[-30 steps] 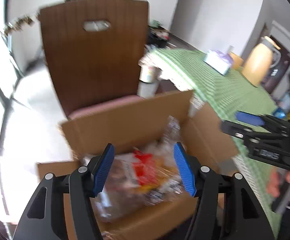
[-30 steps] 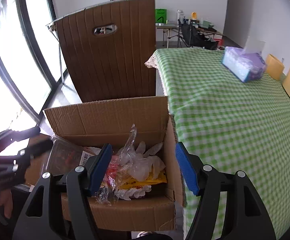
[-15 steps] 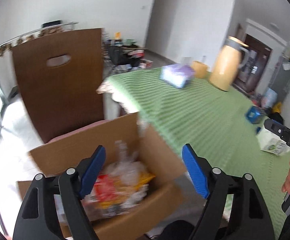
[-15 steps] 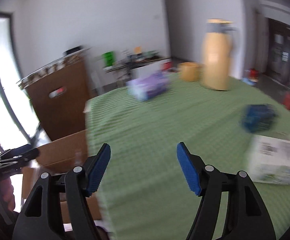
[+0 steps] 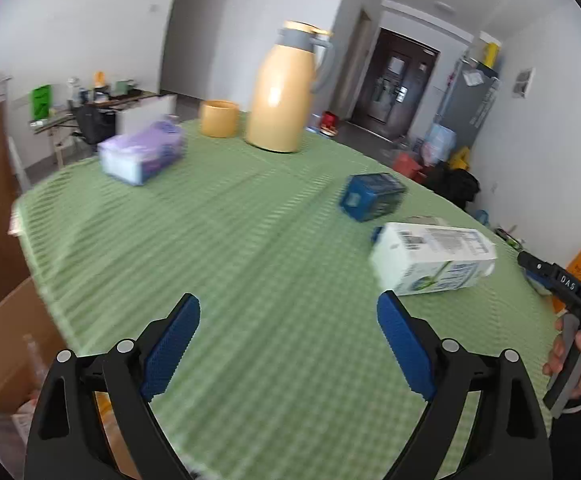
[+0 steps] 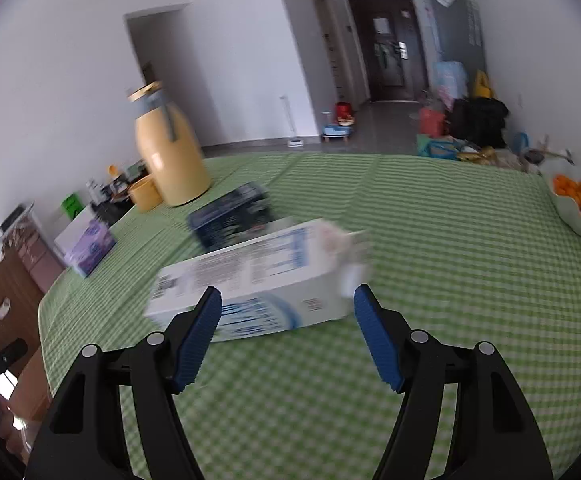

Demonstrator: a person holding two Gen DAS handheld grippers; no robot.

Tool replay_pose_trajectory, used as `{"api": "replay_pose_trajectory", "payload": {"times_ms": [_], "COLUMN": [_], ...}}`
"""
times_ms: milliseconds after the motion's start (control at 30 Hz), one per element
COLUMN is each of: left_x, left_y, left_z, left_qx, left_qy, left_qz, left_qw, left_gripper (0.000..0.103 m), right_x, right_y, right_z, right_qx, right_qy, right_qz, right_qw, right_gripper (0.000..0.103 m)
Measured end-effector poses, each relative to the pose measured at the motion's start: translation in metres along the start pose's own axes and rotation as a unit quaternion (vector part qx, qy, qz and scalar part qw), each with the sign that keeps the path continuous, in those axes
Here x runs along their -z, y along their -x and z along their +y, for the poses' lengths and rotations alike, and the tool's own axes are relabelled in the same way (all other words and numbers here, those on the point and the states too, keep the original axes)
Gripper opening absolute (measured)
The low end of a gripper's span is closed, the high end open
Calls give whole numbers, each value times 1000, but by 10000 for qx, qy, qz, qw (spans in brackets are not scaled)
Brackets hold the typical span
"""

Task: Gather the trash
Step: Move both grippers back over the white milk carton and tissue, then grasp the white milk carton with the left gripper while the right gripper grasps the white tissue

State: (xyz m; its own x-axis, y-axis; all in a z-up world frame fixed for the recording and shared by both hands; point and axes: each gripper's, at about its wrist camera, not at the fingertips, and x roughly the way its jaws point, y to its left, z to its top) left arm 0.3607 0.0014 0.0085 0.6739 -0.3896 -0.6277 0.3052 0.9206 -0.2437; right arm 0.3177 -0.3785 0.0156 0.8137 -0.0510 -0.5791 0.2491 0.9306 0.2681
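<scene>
Trash remains on the green checked tablecloth [image 6: 470, 240] — white milk carton [image 6: 258, 276] lying just ahead of the wide, empty right gripper [image 6: 286, 336], blue box [image 6: 230, 216] beyond it, left gripper [image 5: 288, 344] likewise wide and empty.

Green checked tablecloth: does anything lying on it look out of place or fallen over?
Yes. A white and blue drink carton lies flat on its side near the middle, beside a dark blue box. The tall yellow jug stands upright.

Bright, even daylight fills both views; motion blur smears the carton [image 6: 258, 280] and tablecloth [image 5: 250, 240]; glare spots the flask [image 5: 278, 92]; fisheye bends walls, with black corners.
</scene>
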Motion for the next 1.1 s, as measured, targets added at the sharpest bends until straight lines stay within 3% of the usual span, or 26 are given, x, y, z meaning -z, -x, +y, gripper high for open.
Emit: {"api": "replay_pose_trajectory", "payload": {"times_ms": [267, 433, 500, 600, 667, 800, 967, 1033, 1100], "left_x": [-29, -43, -52, -62, -68, -65, -44, -38, -38], "left_y": [-66, -104, -115, -125, -135, -152, -190, -214, -231], "left_z": [-71, -98, -111, -131, -150, -189, -227, -232, -230], "left_qx": [619, 652, 699, 985, 1325, 1561, 1327, 1076, 940], "left_qy": [-166, -177, -413, -1114, -1788, -3335, -5045, -5175, -5034], "left_qz": [425, 609, 436, 335, 554, 782, 1156, 1485, 1868], "left_qw": [9970, 9959, 9957, 9883, 9733, 9264, 8453, 8358, 8384], "left_gripper": [88, 88, 92, 95, 95, 95, 95, 95, 97], "right_x": [-28, -33, -32, -30, -28, -24, -29, -31, -33], "right_y": [-31, -56, -62, -65, -64, -61, -57, -53, -50], "right_z": [-38, -48, -52, -57, -61, -74, -91, -95, -97], "right_qx": [-39, -245, -317, -368, -395, -465, -437, -477, -473], "right_qy": [-227, -471, -585, -674, -734, -887, -848, -792, -679], "right_qz": [184, 362, 409, 418, 389, 285, 364, 423, 448], "right_qw": [9996, 9979, 9969, 9962, 9958, 9946, 9948, 9948, 9956], "right_gripper": [66, 66, 66, 66, 67, 66, 66, 66, 67]}}
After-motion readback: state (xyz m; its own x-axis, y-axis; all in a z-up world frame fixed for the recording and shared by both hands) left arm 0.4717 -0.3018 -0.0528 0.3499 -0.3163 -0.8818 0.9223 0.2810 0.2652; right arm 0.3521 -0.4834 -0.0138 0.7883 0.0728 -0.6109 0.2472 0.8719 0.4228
